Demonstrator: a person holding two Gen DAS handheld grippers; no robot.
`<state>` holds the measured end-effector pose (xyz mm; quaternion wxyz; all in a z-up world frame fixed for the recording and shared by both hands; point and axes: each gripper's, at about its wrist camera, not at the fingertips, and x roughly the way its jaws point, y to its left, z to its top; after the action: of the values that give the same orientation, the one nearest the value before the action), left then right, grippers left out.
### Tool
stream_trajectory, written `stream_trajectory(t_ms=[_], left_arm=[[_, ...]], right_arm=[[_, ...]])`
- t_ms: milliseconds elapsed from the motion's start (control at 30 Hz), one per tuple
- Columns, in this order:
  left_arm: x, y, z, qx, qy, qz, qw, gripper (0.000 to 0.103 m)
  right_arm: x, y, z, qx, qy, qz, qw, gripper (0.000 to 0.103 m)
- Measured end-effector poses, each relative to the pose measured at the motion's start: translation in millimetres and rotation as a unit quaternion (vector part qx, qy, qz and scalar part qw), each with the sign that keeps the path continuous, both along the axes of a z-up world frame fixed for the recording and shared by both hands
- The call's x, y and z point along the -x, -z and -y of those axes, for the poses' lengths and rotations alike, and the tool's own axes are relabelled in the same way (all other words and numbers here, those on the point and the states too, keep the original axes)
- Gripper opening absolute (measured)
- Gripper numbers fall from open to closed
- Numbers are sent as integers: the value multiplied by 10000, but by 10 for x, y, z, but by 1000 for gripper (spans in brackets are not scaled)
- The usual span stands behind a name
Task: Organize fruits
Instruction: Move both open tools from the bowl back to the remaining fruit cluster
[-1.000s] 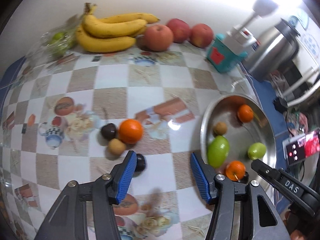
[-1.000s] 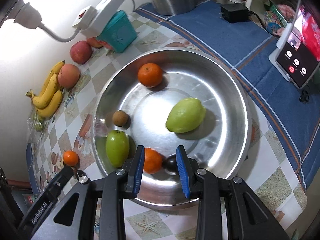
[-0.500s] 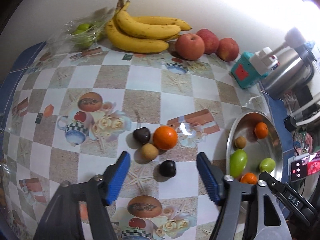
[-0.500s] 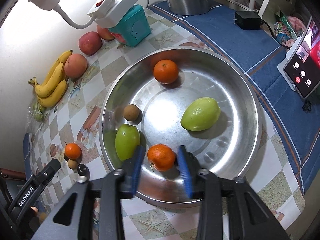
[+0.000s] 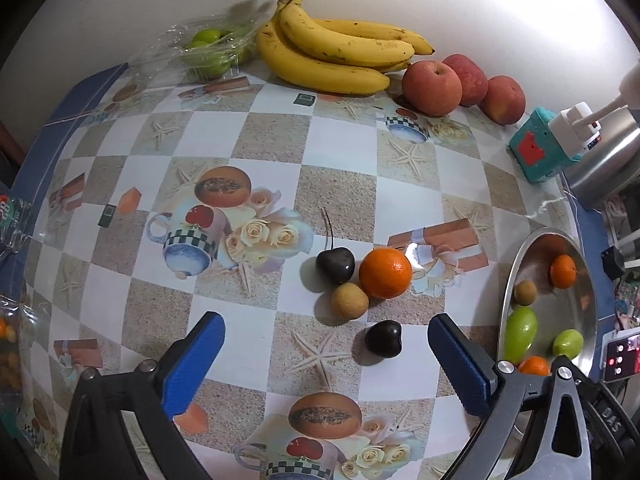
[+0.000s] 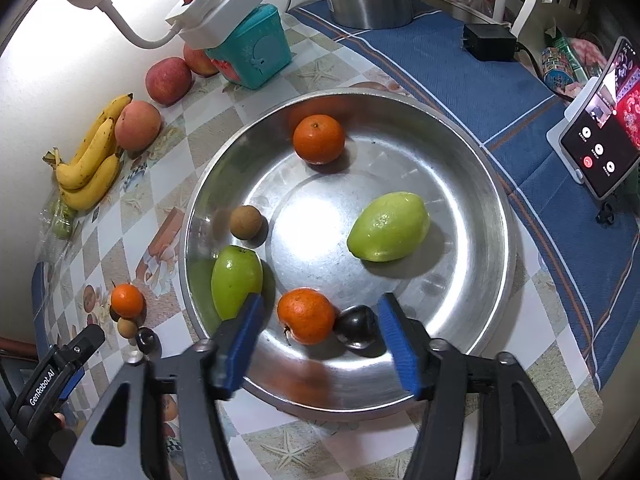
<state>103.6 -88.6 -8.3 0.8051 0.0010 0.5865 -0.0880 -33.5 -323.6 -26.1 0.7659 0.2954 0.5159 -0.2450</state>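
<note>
Right wrist view: the right gripper [image 6: 318, 344] gapes wide over the steel bowl [image 6: 490, 216], an orange [image 6: 306, 315] and dark cherry [image 6: 355, 326] lying between its jaws, ungripped. The left gripper [image 5: 326, 354] is equally wide, holding nothing, another cherry [image 5: 383, 338] between its tips.

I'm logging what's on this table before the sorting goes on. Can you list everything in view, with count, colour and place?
Metal bowl: 1, silver, right side of the table.
Oranges in bowl: 2, orange, far side and near rim.
Green fruits in bowl: 2, green, centre-right and left.
Small brown fruit in bowl: 1, tan, left.
Dark fruit in bowl: 1, near rim.
Orange on table: 1, table centre.
Dark fruits on table: 2, near that orange.
Small brown fruit on table: 1, tan, touching that orange.
Bananas: 1 bunch, yellow, by the wall.
Apples: 3, red, right of the bananas.
Teal box: 1, by the wall.
Phone: 1, on blue cloth.
Left gripper: open.
Right gripper: open.
</note>
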Motion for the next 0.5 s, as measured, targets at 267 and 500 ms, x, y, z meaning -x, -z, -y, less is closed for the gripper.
stream_trajectory(t_ms=[267,500], left_arm=[[5,-28,20,-88,91,101,9999,103],[20,-96,34,-188,187,264,9993,103]], right_arm=[[-34,-43,-33,174,-122,138,9997,82],[-63,-53,-78,286,-218,96,9993,82]])
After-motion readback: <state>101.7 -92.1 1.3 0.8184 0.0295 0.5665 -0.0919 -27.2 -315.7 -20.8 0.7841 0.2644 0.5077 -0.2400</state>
